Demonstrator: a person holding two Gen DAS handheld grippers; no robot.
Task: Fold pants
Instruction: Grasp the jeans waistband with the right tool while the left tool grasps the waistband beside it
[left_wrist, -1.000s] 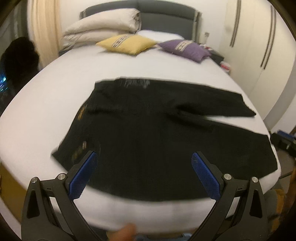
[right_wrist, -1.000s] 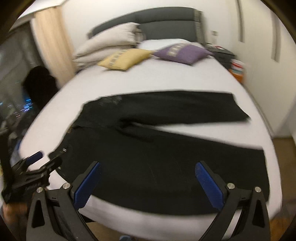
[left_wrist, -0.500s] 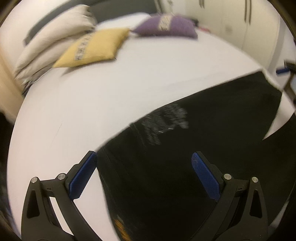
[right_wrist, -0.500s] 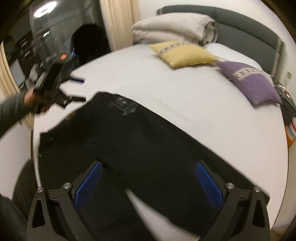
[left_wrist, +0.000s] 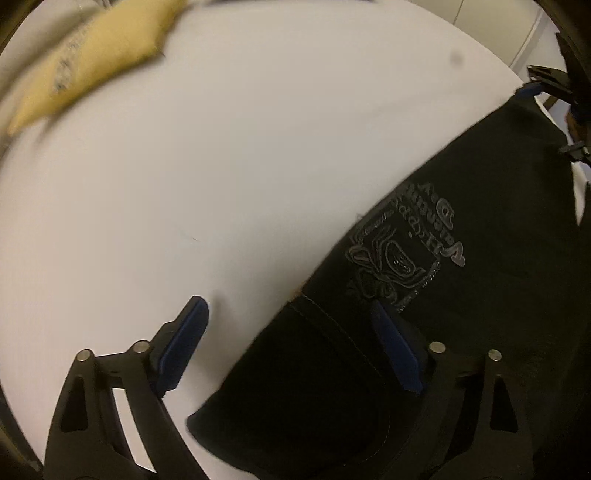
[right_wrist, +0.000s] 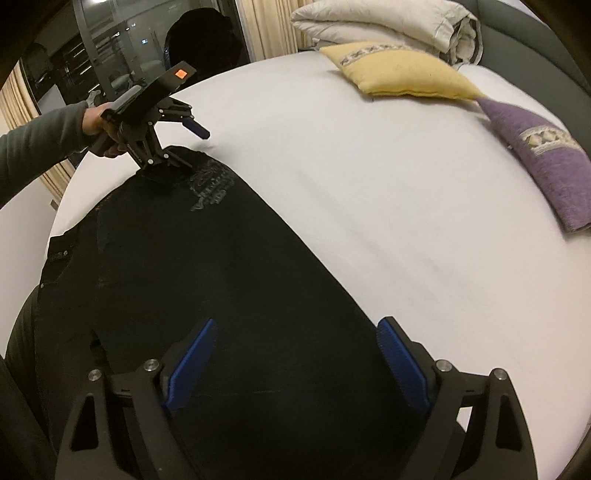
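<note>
Since the earlier frames, both hand-held grippers have been brought in from the foot of the bed and down close over the black printed cotton pants (right_wrist: 207, 280), which lie spread flat on the white-sheeted bed (right_wrist: 369, 184), short of the yellow rectangular cushion (right_wrist: 399, 74) and the purple cushion (right_wrist: 539, 155) near the headboard. The left hand-held gripper (left_wrist: 291, 347) is seen with its jaws wide, straddling the far waistband corner of the pants beside the pale printed emblem (left_wrist: 402, 254): one blue pad is over bare sheet, the other over the cloth; nothing is held. In the right wrist view it (right_wrist: 184, 142) appears at that same corner. The right hand-held gripper (right_wrist: 295, 365) is likewise wide and empty, placed over the far leg of the pants, with one pad over cloth and the other at the cloth's edge. The step in hand is judged to be the first grasp for the lengthwise fold. Next, both jaws would need to be lowered and closed on the far edge, so that this leg can be drawn over the near one.
</note>
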